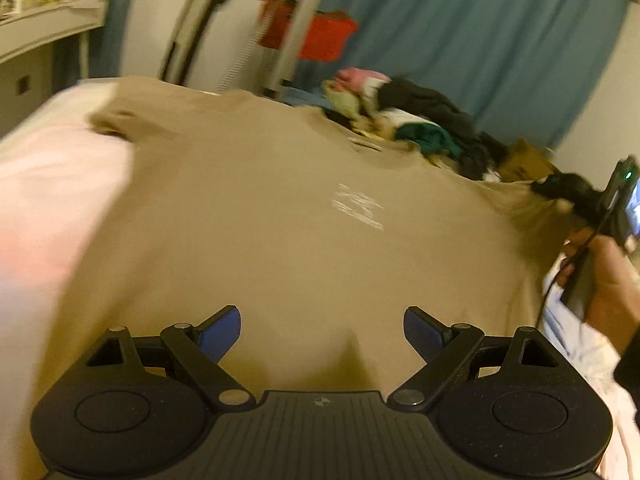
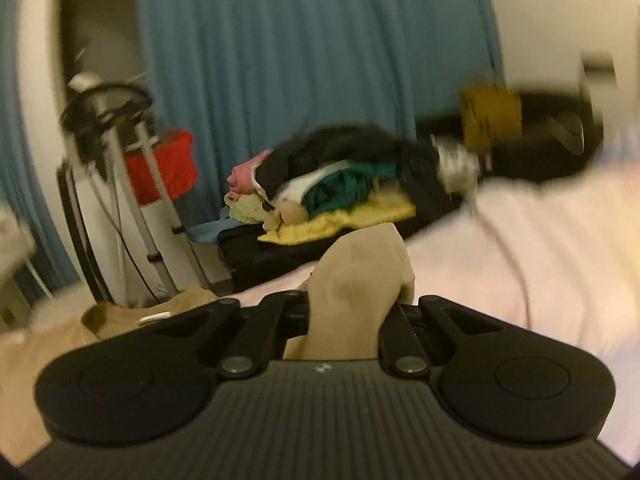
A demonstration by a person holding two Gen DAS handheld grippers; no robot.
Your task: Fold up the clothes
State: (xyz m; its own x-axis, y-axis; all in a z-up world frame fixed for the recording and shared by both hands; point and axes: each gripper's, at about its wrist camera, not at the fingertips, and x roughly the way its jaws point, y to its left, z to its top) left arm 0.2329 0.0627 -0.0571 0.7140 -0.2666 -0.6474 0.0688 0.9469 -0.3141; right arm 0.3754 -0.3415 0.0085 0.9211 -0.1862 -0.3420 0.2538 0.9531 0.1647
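Note:
A tan t-shirt [image 1: 280,208] with a small white print lies spread on a pale pink bed [image 1: 44,184], collar toward the far side. My left gripper [image 1: 322,332] is open, blue pads apart, just above the shirt's near hem. My right gripper [image 2: 348,304] is shut on a bunched sleeve of the tan t-shirt [image 2: 360,268], which covers its fingertips. The right gripper and the hand holding it also show at the right edge of the left wrist view [image 1: 600,216].
A pile of mixed clothes [image 1: 412,120] lies at the far side of the bed, also seen in the right wrist view [image 2: 340,184]. A metal stand with a red box [image 1: 316,36], blue curtains [image 1: 480,32] and a cardboard box [image 1: 524,164] stand behind.

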